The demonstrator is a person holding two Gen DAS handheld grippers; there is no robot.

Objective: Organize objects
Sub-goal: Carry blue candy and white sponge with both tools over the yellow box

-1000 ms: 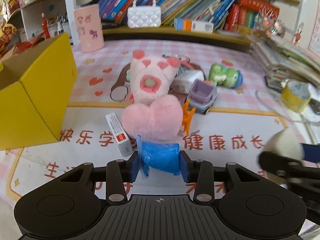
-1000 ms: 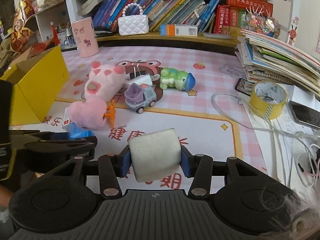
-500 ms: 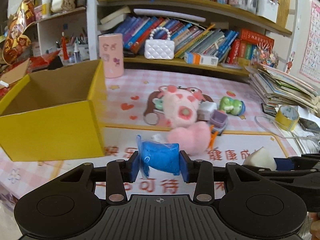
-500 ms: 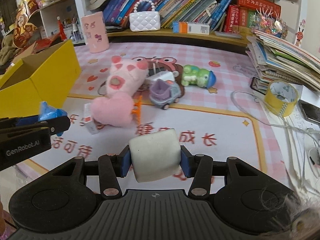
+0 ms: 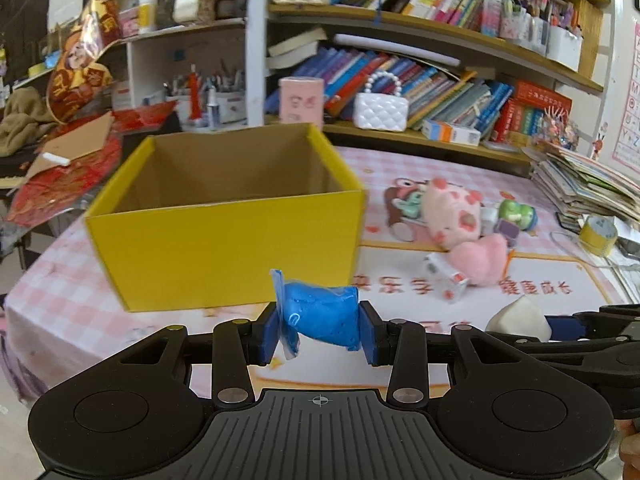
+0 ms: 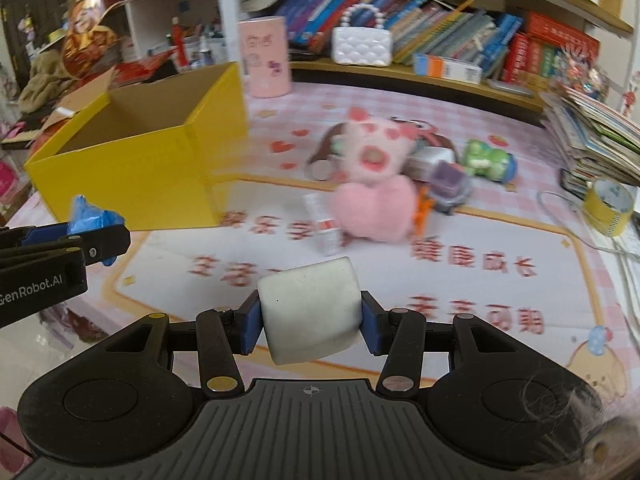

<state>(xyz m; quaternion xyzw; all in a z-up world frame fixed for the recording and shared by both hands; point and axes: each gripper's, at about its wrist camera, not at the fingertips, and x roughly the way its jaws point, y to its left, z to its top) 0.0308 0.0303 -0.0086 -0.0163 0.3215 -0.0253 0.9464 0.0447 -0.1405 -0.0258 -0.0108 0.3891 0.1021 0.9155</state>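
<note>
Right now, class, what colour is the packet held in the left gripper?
Blue packet, clearest in the left wrist view.

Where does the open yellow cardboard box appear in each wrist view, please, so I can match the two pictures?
Left wrist view: the open yellow cardboard box fills the centre-left, just beyond the blue packet.
Right wrist view: the box sits at the left, upper middle.
Shared landmark: the white quilted handbag with a pearl handle on the shelf behind.

Left wrist view: sits behind its gripper [image 5: 319, 330], angled down over the table [image 5: 56, 292], close to the yellow box [image 5: 224, 240], bookshelf [image 5: 440, 80] behind. Right wrist view: same facing, box [image 6: 136, 168] off to its left. Both share box, plush pig [image 5: 454, 212] [image 6: 376, 152], shelf; each catches the other's gripper at frame edge.
</note>
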